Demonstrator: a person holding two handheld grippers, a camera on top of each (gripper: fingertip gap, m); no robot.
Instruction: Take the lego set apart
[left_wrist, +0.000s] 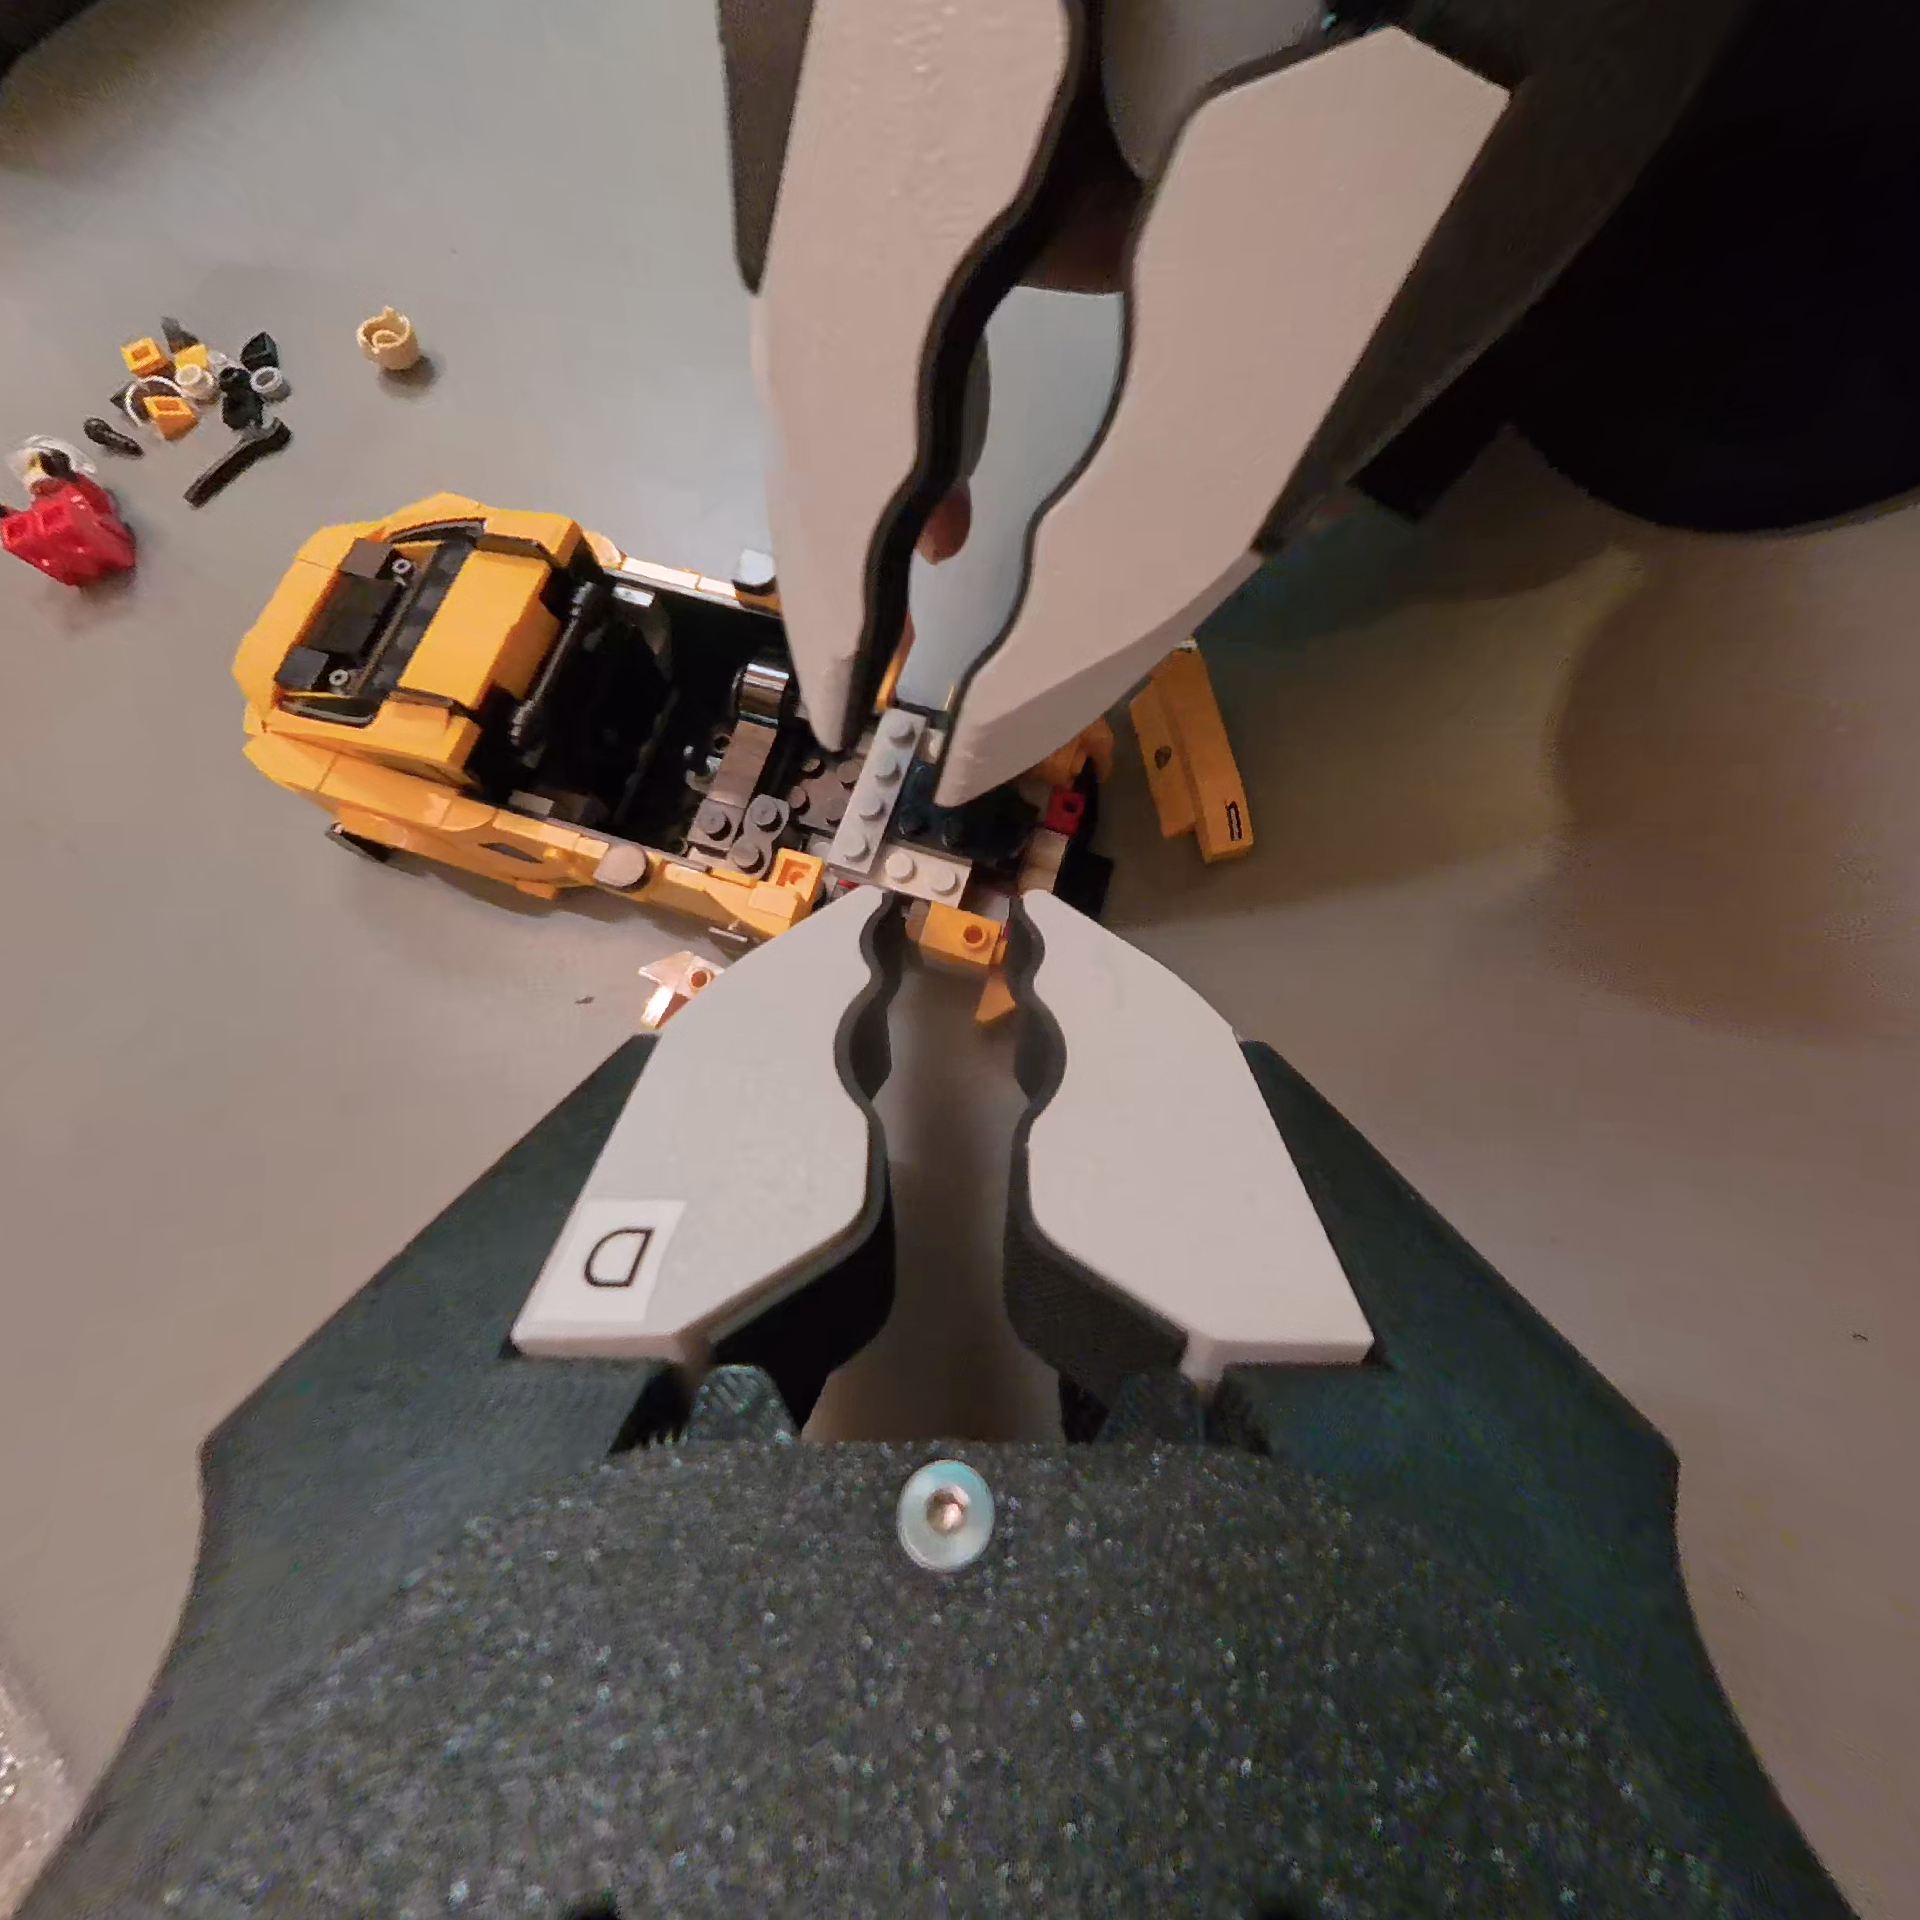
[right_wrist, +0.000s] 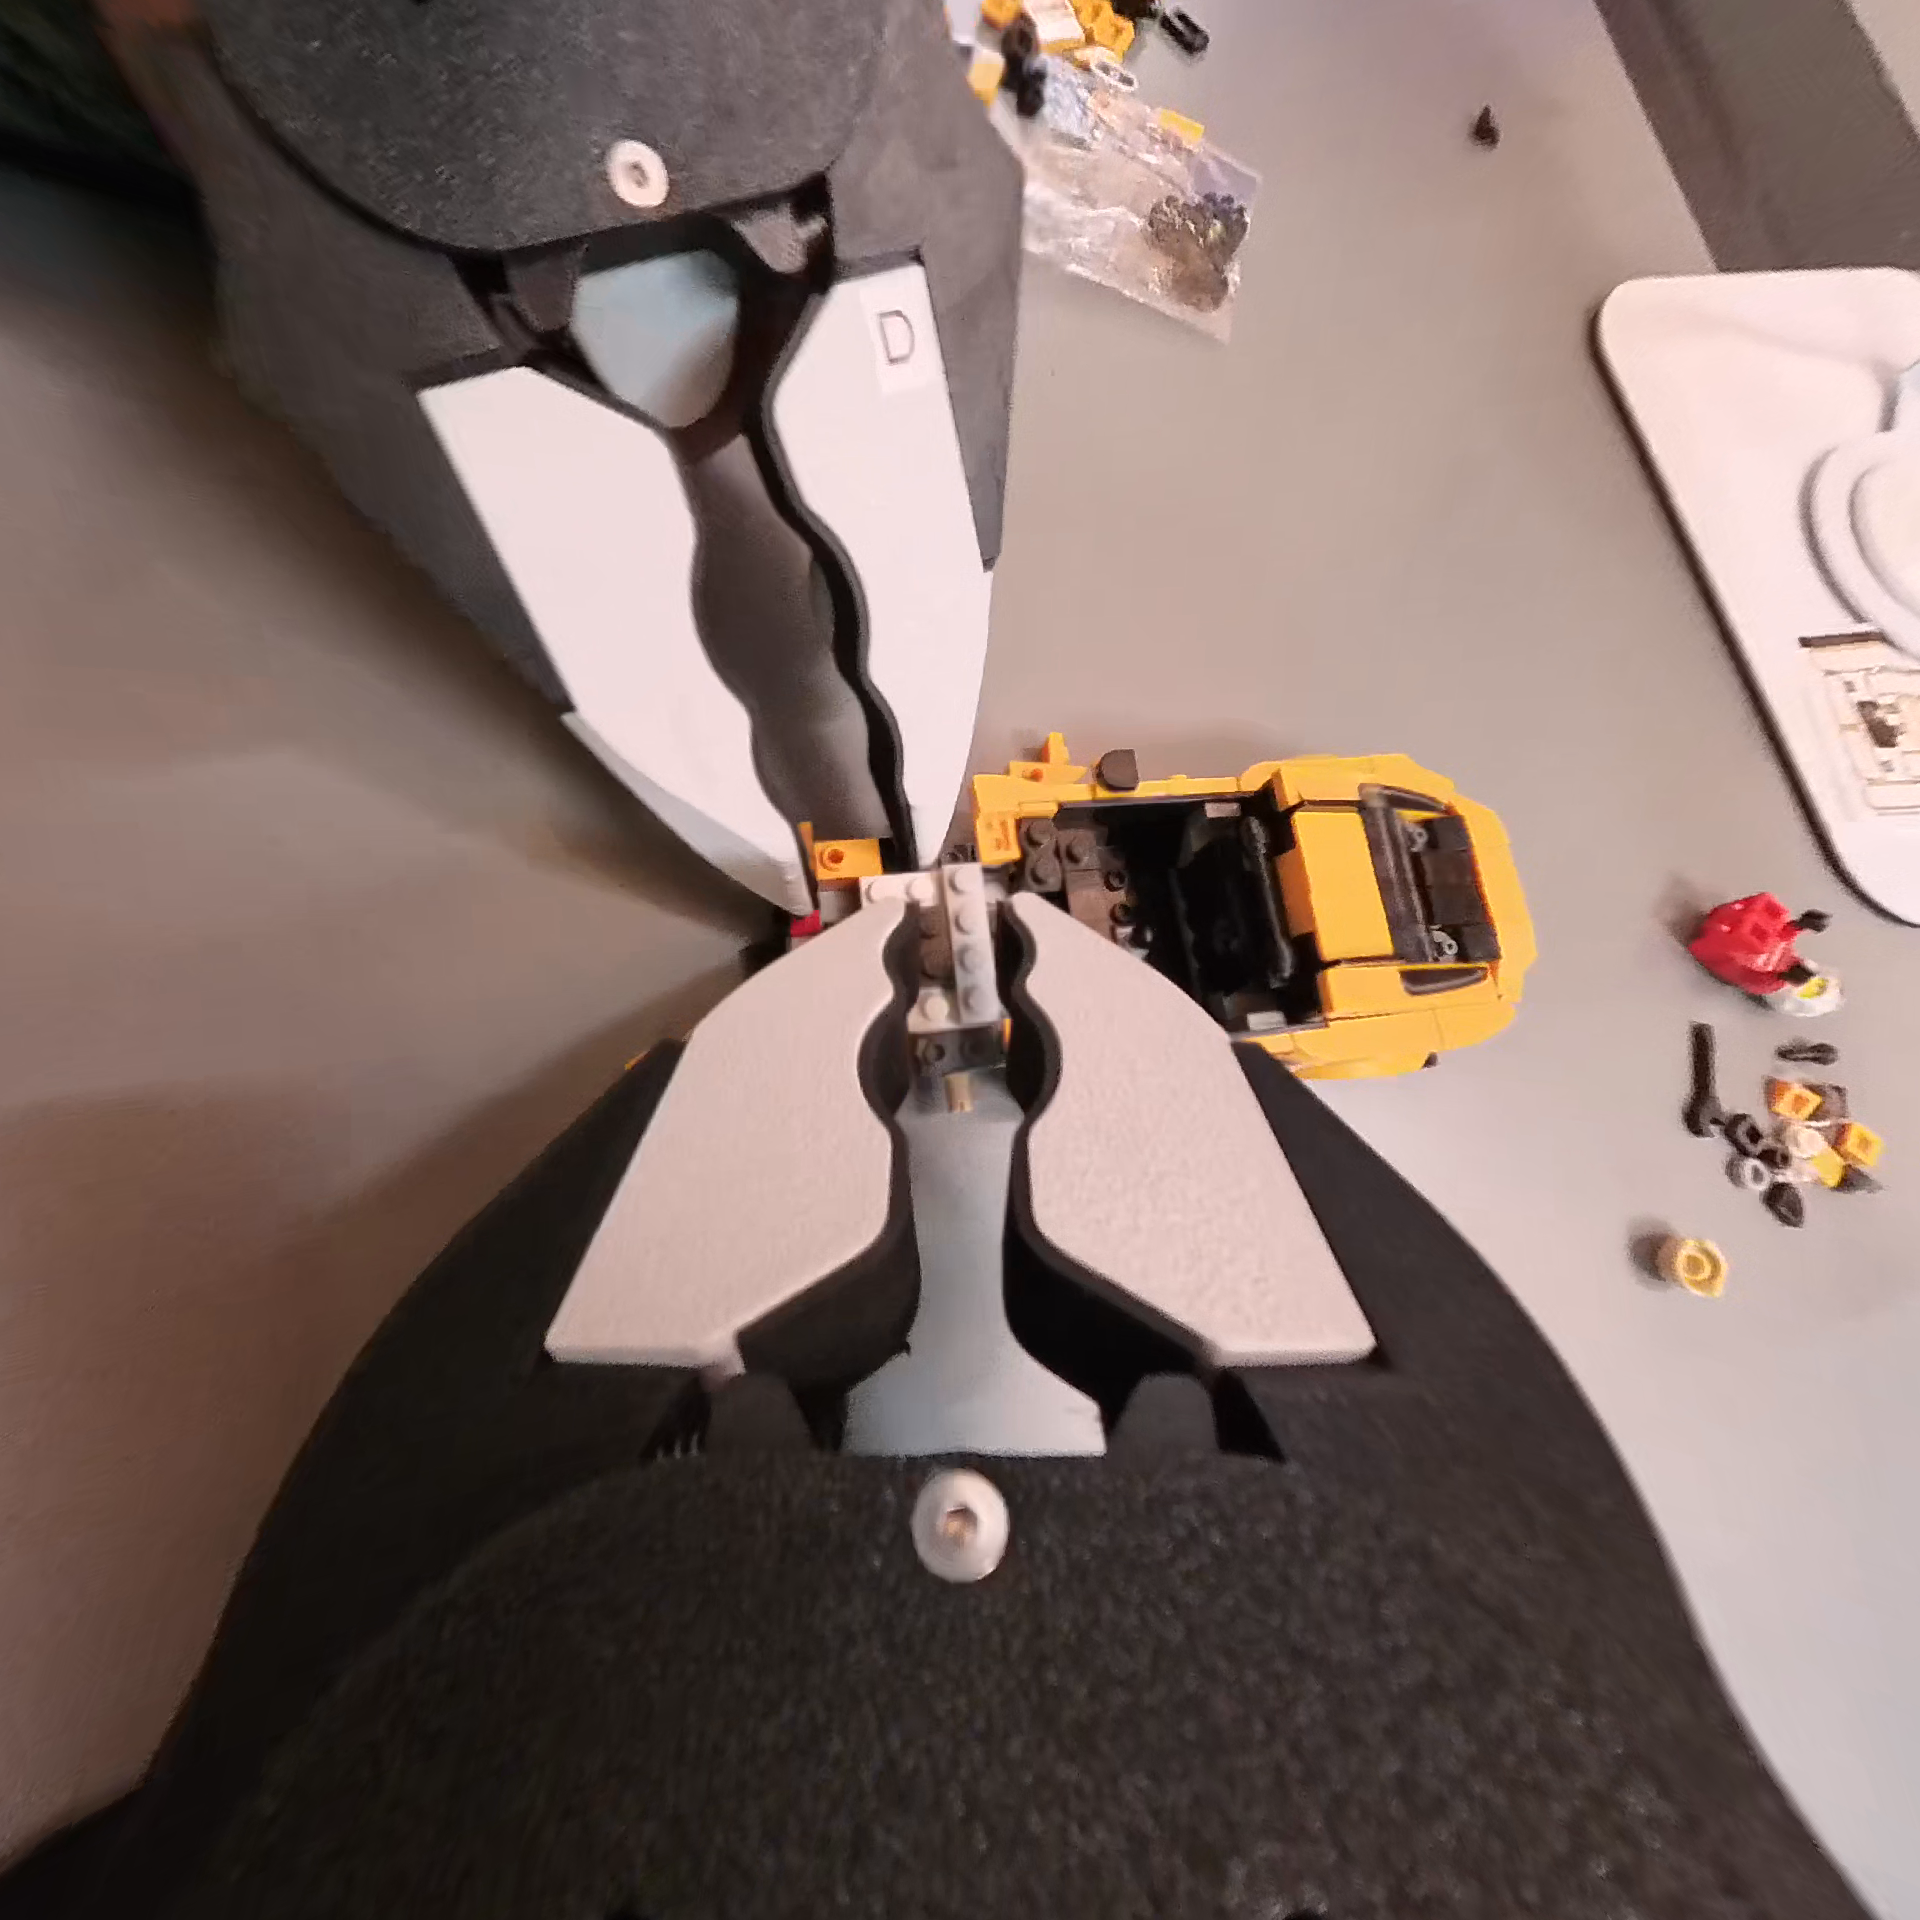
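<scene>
The yellow lego car (left_wrist: 416, 665) lies on the grey table (left_wrist: 1455, 1039) with its roof off and its dark inside bare. It also shows in the right wrist view (right_wrist: 1351, 862). My left gripper (left_wrist: 951, 920) is shut on an orange brick (left_wrist: 961, 935) at the car's stripped end; the right wrist view shows this grip (right_wrist: 842, 857) too. My right gripper (right_wrist: 954, 914) comes from the opposite side and is shut on a light grey studded plate (right_wrist: 966, 945) with the dark studs beside it. In the left wrist view its fingertips straddle that plate (left_wrist: 878, 795).
A yellow panel piece (left_wrist: 1195, 764) lies beside the car. A heap of small loose parts (left_wrist: 197, 400), a red piece (left_wrist: 68, 535) and a tan round piece (left_wrist: 390, 343) lie farther off. A clear bag of parts (right_wrist: 1143, 208) and a white tray (right_wrist: 1714, 468) sit beyond. Left tips and right tips are each some 20 centimetres from the tan round piece (left_wrist: 390, 343). It turns up in the right wrist view (right_wrist: 1689, 1255) as well.
</scene>
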